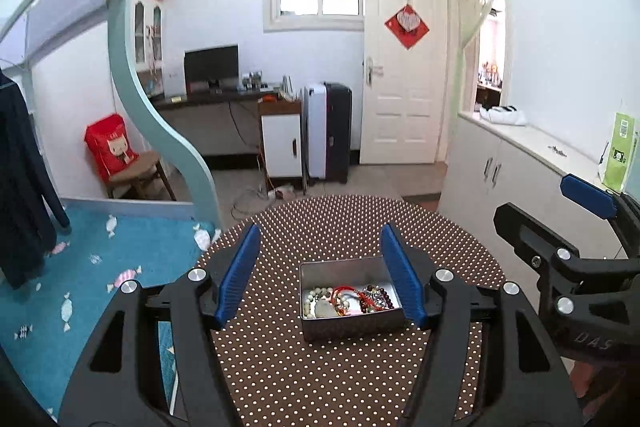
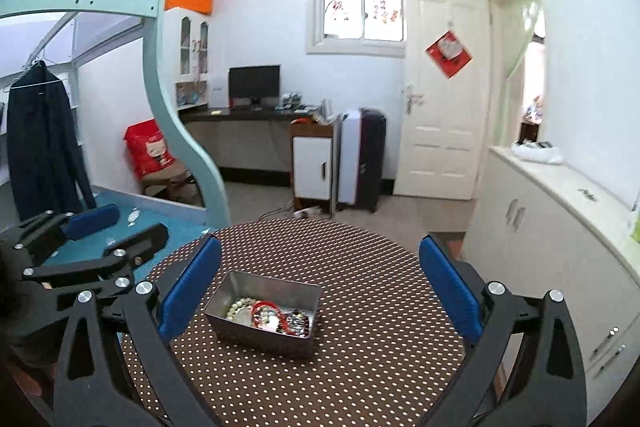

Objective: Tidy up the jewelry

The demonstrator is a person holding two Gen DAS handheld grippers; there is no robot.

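Left gripper (image 1: 320,275): seen nearest the left wrist camera; blue pads spread apart, nothing between them, raised above the table with the tin framed in the gap.
Right gripper (image 2: 320,291): jaws spread to their widest, nothing held, also raised clear of the table.
Metal tin (image 1: 348,301): open, rectangular, set near the middle of the dotted table (image 1: 320,379); judged stiff and light, its smooth walls likely slippery under the pads.
Jewelry (image 1: 352,301): piled inside the tin; pale bead strands, red cord bracelets and dark beads are made out, tangled together.
Handling: strands judged light, limp and apt to snag one another; beads hard and likely to roll.
Hold: a single loop is best pinched where it lies on top of the pile; the tin is best taken across a short wall.
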